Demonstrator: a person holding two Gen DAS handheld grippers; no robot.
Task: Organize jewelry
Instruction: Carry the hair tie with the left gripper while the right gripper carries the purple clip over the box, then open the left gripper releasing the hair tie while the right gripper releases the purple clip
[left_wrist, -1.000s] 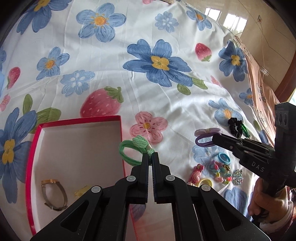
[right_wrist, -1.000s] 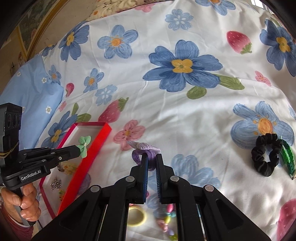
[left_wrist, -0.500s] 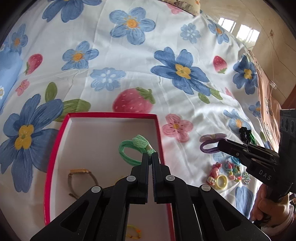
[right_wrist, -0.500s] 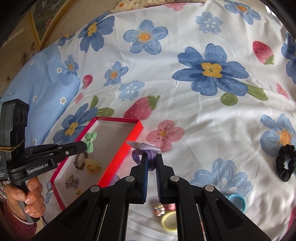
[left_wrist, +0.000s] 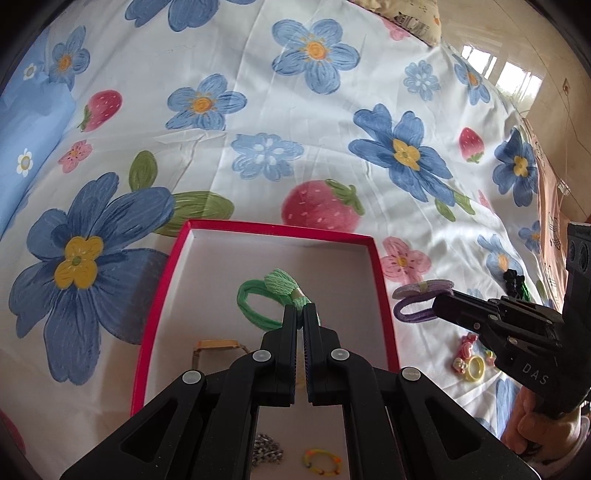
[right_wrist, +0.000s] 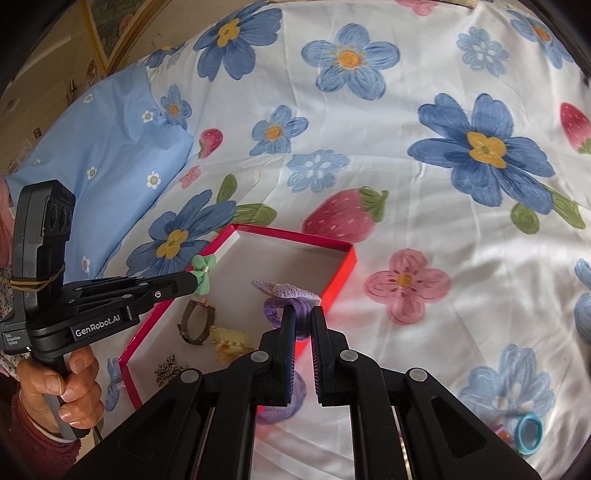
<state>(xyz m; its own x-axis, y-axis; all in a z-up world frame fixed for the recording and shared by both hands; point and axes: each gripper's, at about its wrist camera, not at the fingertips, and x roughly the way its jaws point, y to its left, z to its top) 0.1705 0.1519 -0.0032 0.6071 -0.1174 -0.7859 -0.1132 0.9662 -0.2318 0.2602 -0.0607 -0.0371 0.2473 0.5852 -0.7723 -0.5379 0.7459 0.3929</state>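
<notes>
Red-walled box (left_wrist: 380, 280) lies on the flowered bedsheet (left_wrist: 258, 110); the left gripper (left_wrist: 300, 312) has its jaws pinching a green hair tie (left_wrist: 258, 301) above the box floor, while the right gripper (right_wrist: 300, 314) pinches a purple hair tie (right_wrist: 286, 301) over the box's right wall

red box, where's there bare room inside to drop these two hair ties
The far half of the red box is bare white floor, up to the far wall. The near half is crowded: watch, yellow clip, silver chain and beaded ring. The green hair tie hangs above it; the purple hair tie is at its right rim.
</notes>
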